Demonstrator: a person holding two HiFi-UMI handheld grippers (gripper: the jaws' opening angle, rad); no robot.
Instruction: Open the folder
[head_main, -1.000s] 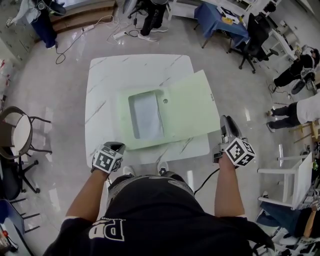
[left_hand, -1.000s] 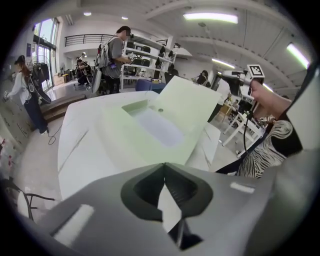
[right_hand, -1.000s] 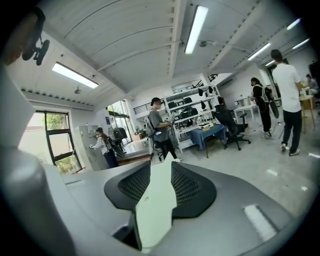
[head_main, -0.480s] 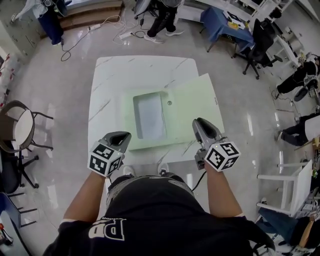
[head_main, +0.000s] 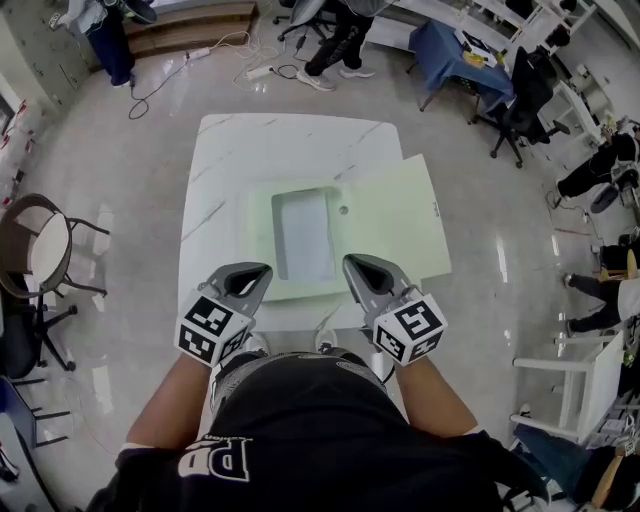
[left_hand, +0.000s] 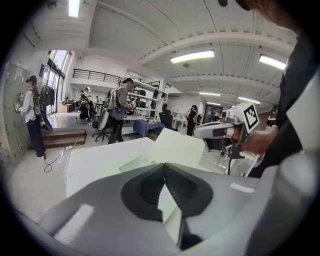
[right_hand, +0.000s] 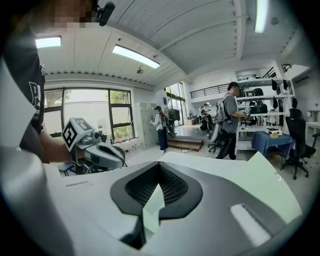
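View from above, over a person's shoulders, onto a white marble counter (head_main: 230, 150) in a busy workshop.

At the left, the left tongs (head_main: 255, 270) hover over the counter's near edge, just beside the near left corner of the folder. Their jaws are pressed together with nothing between them.

In the middle lies the pale green folder (head_main: 390, 225), already spread open and flat. Its left half rests on the middle of the counter and holds a pale sheet (head_main: 303, 232). Its opened cover lies to the right, and its far right corner reaches out past the counter's right edge.

At the right, the right tongs (head_main: 352, 262) hover over the folder's near edge, pointing away from the person. Their jaws have just closed and now meet tip to tip, holding nothing. Neither pair of tongs appears to touch the folder.

Judging from how it lies, the opening itself looks done, and what remains is to leave it that way. That calls for keeping both tongs high and clear of the near edge, so no jaw catches the cover and flips it back. The overhanging corner is the weak spot: a nudge there could tilt or slide the folder. If it needs settling, a light press on the left half would be safer than touching the cover.
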